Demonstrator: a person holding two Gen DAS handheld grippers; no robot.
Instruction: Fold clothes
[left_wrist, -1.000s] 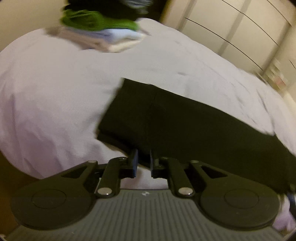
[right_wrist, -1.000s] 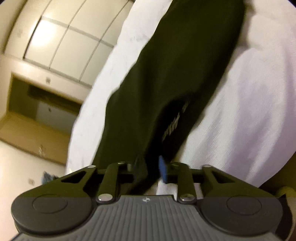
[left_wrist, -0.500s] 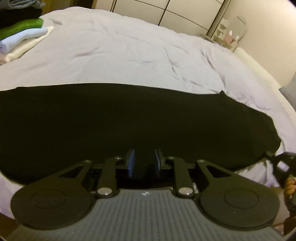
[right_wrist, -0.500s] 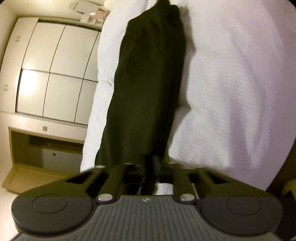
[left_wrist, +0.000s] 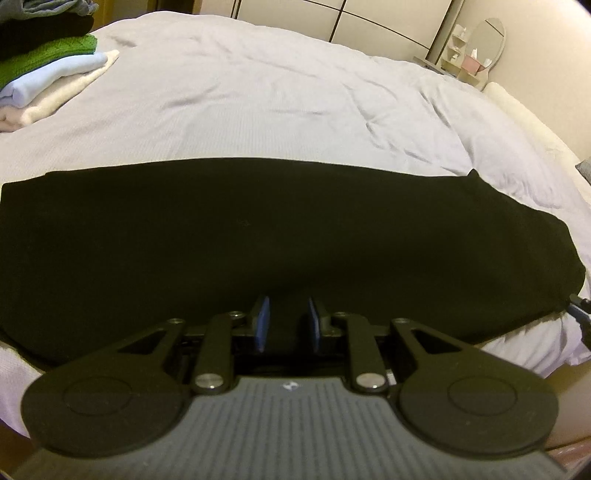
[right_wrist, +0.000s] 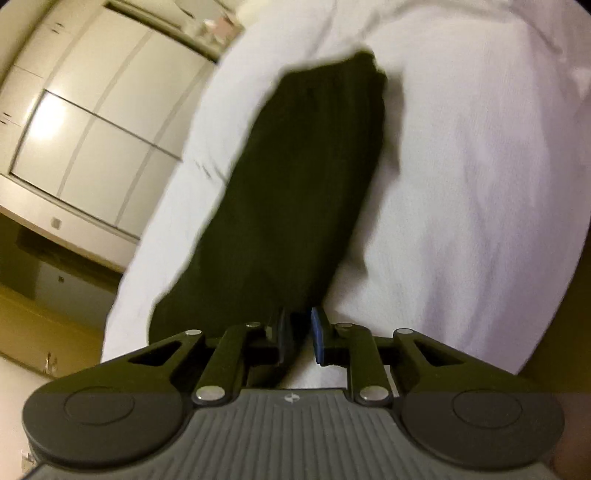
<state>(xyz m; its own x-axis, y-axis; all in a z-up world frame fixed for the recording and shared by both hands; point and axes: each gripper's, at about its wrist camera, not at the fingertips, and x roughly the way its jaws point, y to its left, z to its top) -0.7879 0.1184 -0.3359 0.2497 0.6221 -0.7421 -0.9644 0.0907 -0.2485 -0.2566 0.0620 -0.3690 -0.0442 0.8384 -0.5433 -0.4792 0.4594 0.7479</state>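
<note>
- Left claw (left_wrist: 285, 319) sits at the near long edge of the black garment (left_wrist: 280, 236), its blue pads (left_wrist: 263, 321) slightly parted with dark cloth lying in the gap; whether they press on that cloth I cannot tell, so a grip is not certain.
- The black garment lies on the bed (left_wrist: 280, 99) as a long, flat, already narrowed band running left to right along the near side. In the left wrist view, a stack of folded clothes (left_wrist: 48, 70) sits well apart at the far left of the bed.
- Right claw (right_wrist: 299, 332) is at the garment's right end, where the band (right_wrist: 295, 192) stretches away from it; its jaws are opening, and the end of the cloth lies beside the left pad without being pressed.
- By my reading, the lengthwise fold is done and the step in hand is letting go after laying the band flat, ahead of folding it crosswise.
- The next move likely calls for a firm pinch through all layers at one end, lifting just clear of the bed, and carrying that end over to meet the other with edges lined up.
</note>
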